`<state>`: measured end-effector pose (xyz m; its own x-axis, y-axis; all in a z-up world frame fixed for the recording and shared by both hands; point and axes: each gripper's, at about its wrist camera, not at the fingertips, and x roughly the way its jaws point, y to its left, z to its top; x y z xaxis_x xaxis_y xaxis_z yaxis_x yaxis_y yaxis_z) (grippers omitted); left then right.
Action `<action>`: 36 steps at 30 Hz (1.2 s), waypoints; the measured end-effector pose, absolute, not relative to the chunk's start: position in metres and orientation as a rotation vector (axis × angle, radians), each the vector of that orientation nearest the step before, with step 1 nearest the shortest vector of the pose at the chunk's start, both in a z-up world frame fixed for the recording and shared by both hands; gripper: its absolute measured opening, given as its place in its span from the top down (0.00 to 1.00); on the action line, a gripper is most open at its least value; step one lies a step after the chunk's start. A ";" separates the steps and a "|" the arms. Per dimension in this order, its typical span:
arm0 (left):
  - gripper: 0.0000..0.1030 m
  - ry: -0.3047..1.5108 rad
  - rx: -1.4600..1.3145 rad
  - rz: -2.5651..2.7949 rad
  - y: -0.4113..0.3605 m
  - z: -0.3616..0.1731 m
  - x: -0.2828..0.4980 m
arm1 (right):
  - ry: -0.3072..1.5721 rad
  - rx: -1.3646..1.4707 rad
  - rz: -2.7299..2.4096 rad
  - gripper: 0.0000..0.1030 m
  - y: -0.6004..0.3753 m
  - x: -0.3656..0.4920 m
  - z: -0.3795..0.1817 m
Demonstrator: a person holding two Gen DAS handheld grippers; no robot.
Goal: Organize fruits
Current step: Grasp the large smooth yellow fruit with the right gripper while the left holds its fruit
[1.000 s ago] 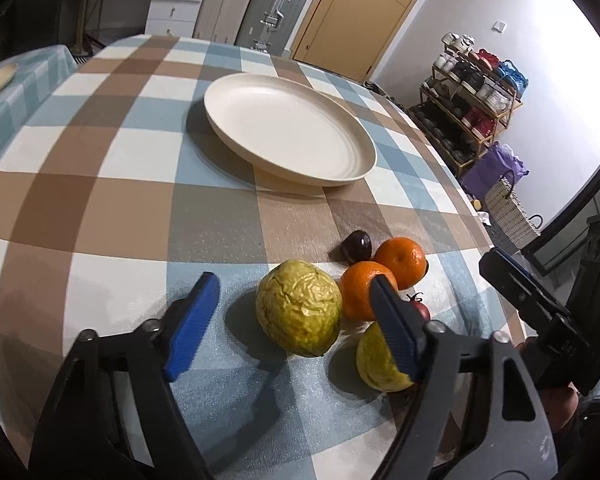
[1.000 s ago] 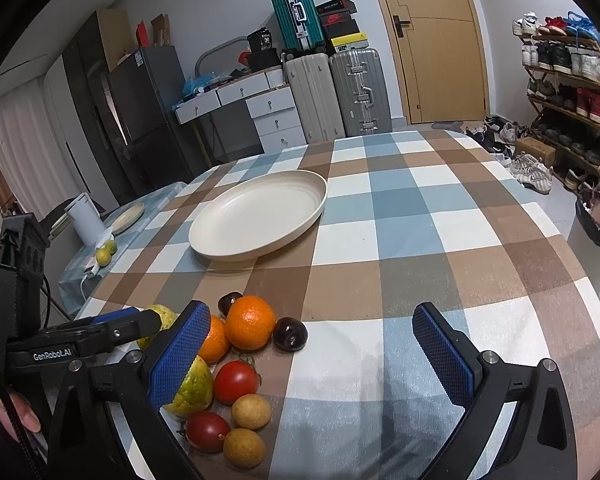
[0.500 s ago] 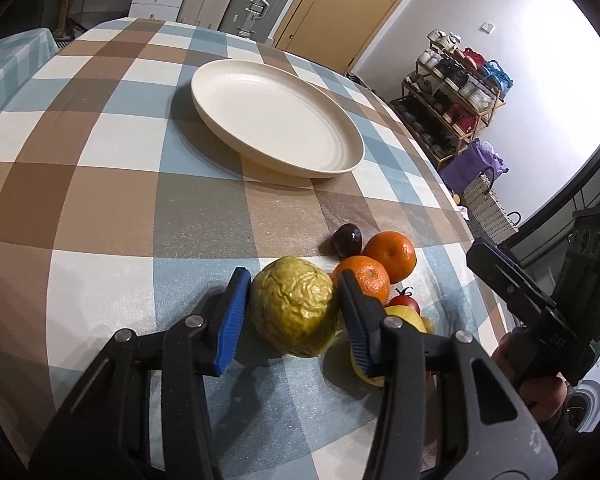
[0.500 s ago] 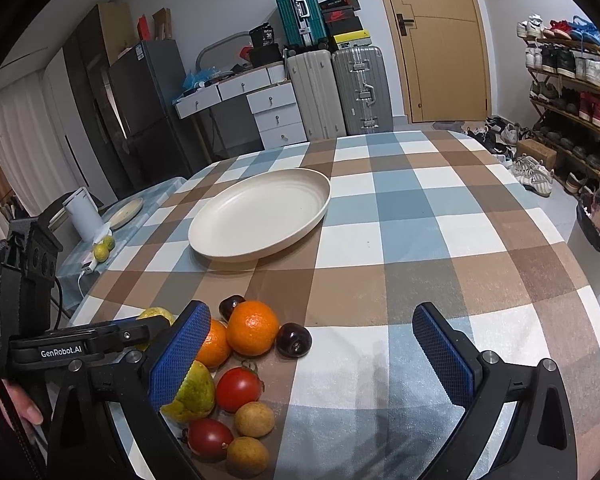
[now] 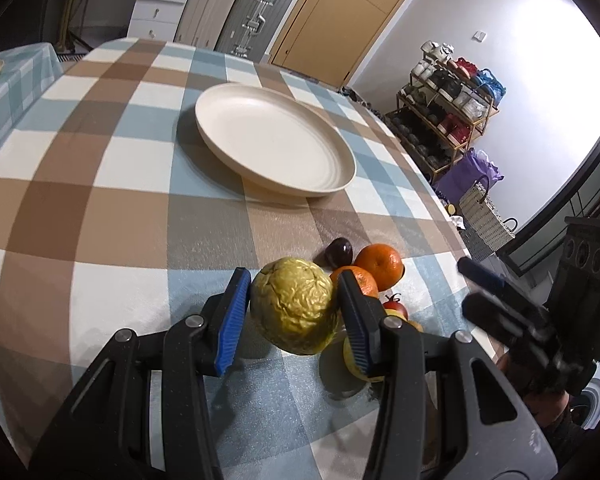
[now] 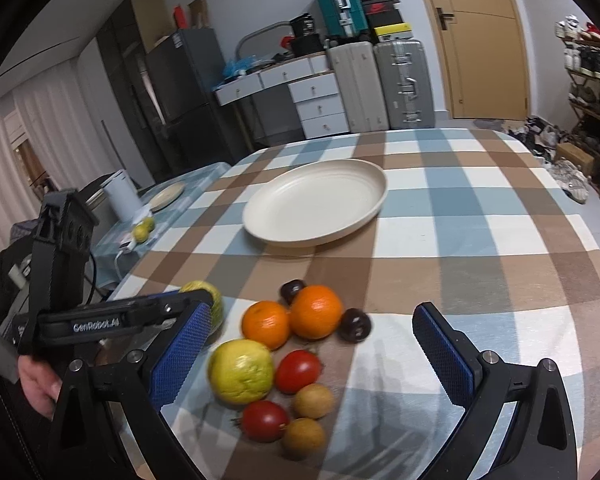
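Just closed: the left tongs (image 5: 292, 312), wide apart a second before, had clamped both blue pads on the wrinkled yellow-green fruit (image 5: 296, 306).
Meaning for the task: the grasp looked made; the fruit seemed ready to lift toward the cream plate (image 5: 276, 140), which held nothing.
Right tongs (image 6: 308, 352): spread wide, holding nothing, above the remaining fruit pile (image 6: 296, 344).
Fruit location: near the close edge of the checked tabletop (image 5: 100, 216), just beside two oranges (image 5: 380, 266).
Open room: bare cloth lay between fruit and plate.
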<state>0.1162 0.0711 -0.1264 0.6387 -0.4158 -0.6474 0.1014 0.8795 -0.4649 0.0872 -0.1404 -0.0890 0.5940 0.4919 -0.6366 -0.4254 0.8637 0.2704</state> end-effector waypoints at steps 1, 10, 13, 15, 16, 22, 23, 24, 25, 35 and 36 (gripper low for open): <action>0.59 0.819 -0.409 -0.300 0.073 -0.123 0.114 | 0.778 0.089 0.550 0.00 -0.138 0.085 -0.089; 0.59 0.769 -0.423 -0.274 0.091 -0.111 0.096 | 0.815 -0.007 0.622 0.01 -0.110 0.068 -0.096; 0.59 0.763 -0.426 -0.266 0.095 -0.112 0.091 | 0.826 -0.045 0.634 0.03 -0.099 0.062 -0.099; 0.59 0.762 -0.434 -0.258 0.098 -0.112 0.089 | 0.833 -0.087 0.629 0.03 -0.091 0.058 -0.104; 0.59 0.762 -0.440 -0.257 0.099 -0.113 0.088 | 0.835 -0.103 0.626 0.03 -0.089 0.058 -0.105; 0.59 0.759 -0.441 -0.246 0.102 -0.114 0.082 | 0.827 -0.212 0.607 0.06 -0.073 0.049 -0.112; 0.59 0.758 -0.440 -0.245 0.103 -0.115 0.081 | 0.822 -0.230 0.597 0.07 -0.071 0.048 -0.113; 0.59 0.758 -0.439 -0.243 0.103 -0.115 0.080 | 0.818 -0.243 0.590 0.07 -0.070 0.048 -0.114; 0.59 0.758 -0.440 -0.244 0.104 -0.115 0.079 | 0.819 -0.259 0.583 0.08 -0.068 0.048 -0.116; 0.59 0.759 -0.442 -0.246 0.105 -0.117 0.077 | 0.805 -0.387 0.502 0.33 -0.056 0.047 -0.126; 0.59 0.759 -0.443 -0.246 0.106 -0.118 0.076 | 0.798 -0.401 0.494 0.36 -0.055 0.046 -0.126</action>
<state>0.0759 0.1057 -0.1175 0.7029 -0.3701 -0.6074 0.0563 0.8802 -0.4712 0.0463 -0.0547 -0.1262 0.5966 0.2662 -0.7571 -0.5591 0.8147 -0.1541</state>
